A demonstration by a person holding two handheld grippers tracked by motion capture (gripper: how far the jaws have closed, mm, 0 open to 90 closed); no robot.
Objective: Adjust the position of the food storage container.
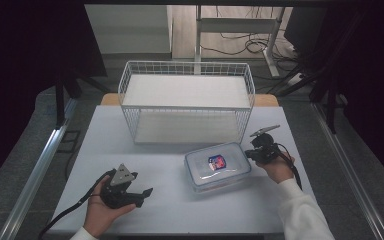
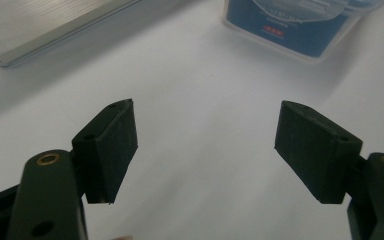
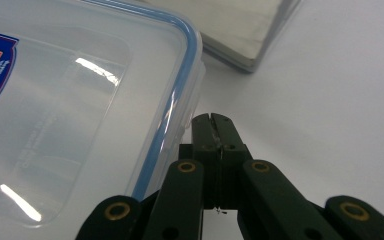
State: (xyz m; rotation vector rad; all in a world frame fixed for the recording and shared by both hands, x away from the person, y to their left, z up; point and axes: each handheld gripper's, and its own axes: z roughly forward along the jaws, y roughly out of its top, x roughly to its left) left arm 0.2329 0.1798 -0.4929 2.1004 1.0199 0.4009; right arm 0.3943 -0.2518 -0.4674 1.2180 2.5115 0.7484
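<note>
A clear plastic container (image 1: 217,166) with a blue-sealed lid and a red and blue label lies on the white table, right of centre. My right gripper (image 1: 249,153) is at its right end, held in a hand with a white sleeve. In the right gripper view its jaws (image 3: 212,121) are shut with nothing between them, their tips beside the side flap of the container's lid (image 3: 70,100). My left gripper (image 1: 144,195) rests low over the table at the front left. Its jaws (image 2: 207,145) stand open and empty and point toward the container (image 2: 300,25).
A white wire basket (image 1: 187,107) with a shelf stands at the back centre of the table (image 1: 180,210); its base edge (image 3: 240,30) lies just past the container. Cables trail from both grippers. Dark floor and a metal rail flank the table.
</note>
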